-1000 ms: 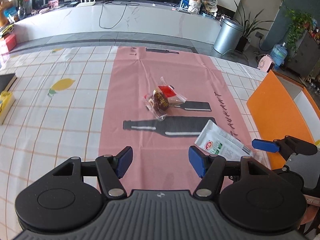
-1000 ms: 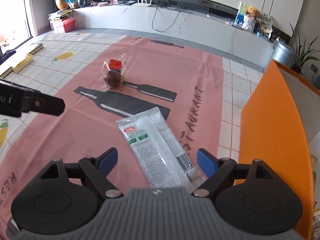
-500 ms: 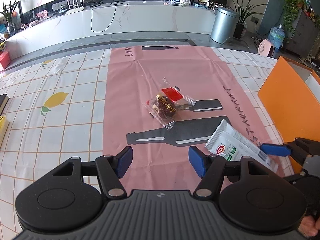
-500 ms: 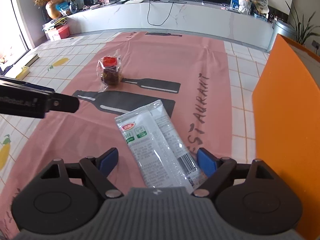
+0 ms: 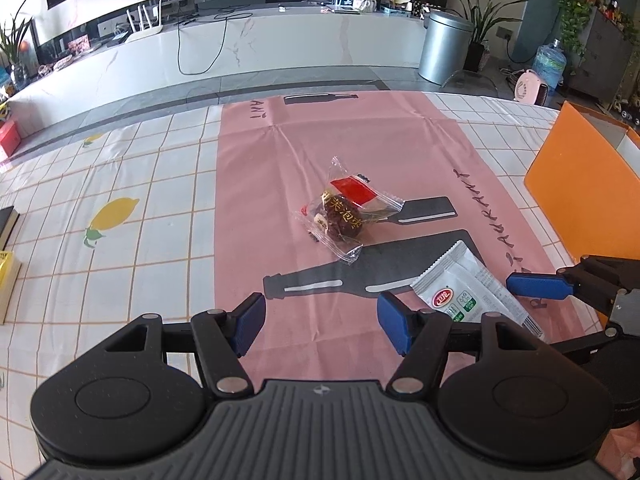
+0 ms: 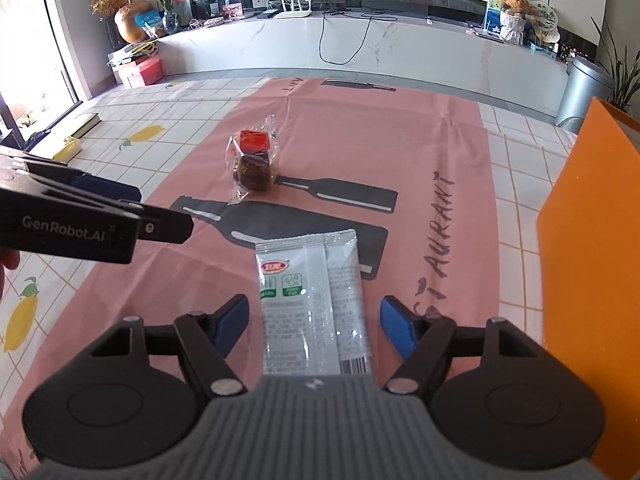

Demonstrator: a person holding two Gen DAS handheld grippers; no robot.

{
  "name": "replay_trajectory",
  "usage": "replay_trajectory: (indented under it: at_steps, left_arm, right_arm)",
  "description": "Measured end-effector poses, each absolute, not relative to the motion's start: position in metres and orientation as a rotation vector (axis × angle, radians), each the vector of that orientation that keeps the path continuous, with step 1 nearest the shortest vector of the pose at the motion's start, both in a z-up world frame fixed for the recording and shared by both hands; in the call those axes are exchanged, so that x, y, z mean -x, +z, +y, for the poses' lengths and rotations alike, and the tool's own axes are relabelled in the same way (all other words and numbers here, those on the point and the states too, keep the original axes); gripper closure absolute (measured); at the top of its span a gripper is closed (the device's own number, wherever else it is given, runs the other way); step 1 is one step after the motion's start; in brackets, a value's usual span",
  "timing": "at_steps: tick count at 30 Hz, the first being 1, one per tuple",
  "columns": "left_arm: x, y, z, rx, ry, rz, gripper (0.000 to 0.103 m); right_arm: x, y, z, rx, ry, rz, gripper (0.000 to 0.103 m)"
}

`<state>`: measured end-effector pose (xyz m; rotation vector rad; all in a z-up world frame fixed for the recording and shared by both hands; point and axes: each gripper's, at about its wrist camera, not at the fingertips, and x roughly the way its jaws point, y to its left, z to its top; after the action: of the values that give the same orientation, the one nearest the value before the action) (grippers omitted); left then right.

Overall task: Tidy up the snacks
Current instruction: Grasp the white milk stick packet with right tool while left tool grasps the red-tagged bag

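White packet: a flat white plastic snack packet (image 6: 316, 304) with crimped ends lies on the pink runner at 6 o'clock in the right wrist view. It bears a red oval logo with white characters too small to read, two green squares with icons, blocks of fine grey print, and a barcode at its near end.
Right claw: the right claw (image 6: 314, 322) straddles the white packet, blue pads spread on either side with a gap to each edge. Its jaws have just been closing, and the packet lies between them unpinched.
Left claw: the left claw (image 5: 322, 322) hangs spread over bare pink cloth with nothing between its pads. In the right wrist view it enters at 9 o'clock, its black side printed "GenRobot.AI".
Clear wrapper: a clear plastic wrapper holding a dark brown round snack and a red label (image 5: 346, 212) lies near the centre of the left wrist view, at about 11 o'clock from the white packet. It carries gold characters I cannot read.
Runner: the pink cloth runner (image 5: 360, 140) shows black bottle silhouettes and black letters; "AURANT" reads clearly at 3 o'clock in the right wrist view.
Desk: the desk's white checked cloth (image 5: 152, 184) has yellow lemon prints.
Box: an orange cardboard box (image 6: 588, 260) stands at 3 o'clock, just beside the runner.
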<state>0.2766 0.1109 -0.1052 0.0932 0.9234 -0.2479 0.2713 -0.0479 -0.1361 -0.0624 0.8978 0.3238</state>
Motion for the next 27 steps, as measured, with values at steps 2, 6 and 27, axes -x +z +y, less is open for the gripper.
replay_trajectory:
  at_steps: [2,6,27]
  left_arm:
    - [-0.28,-0.107,0.11,-0.103,-0.254,0.918,0.028]
    - [-0.287,-0.109,0.105,-0.127,-0.276,0.891,0.027]
    - [-0.321,-0.131,0.057,-0.196,-0.213,0.704,0.023]
  right_arm:
    - [-0.272,-0.138,-0.047,0.077,0.309,0.893,0.043]
    - [-0.276,-0.139,-0.047,0.069,0.286,0.878,0.05]
    - [-0.296,-0.144,-0.057,0.025,0.187,0.833,0.053]
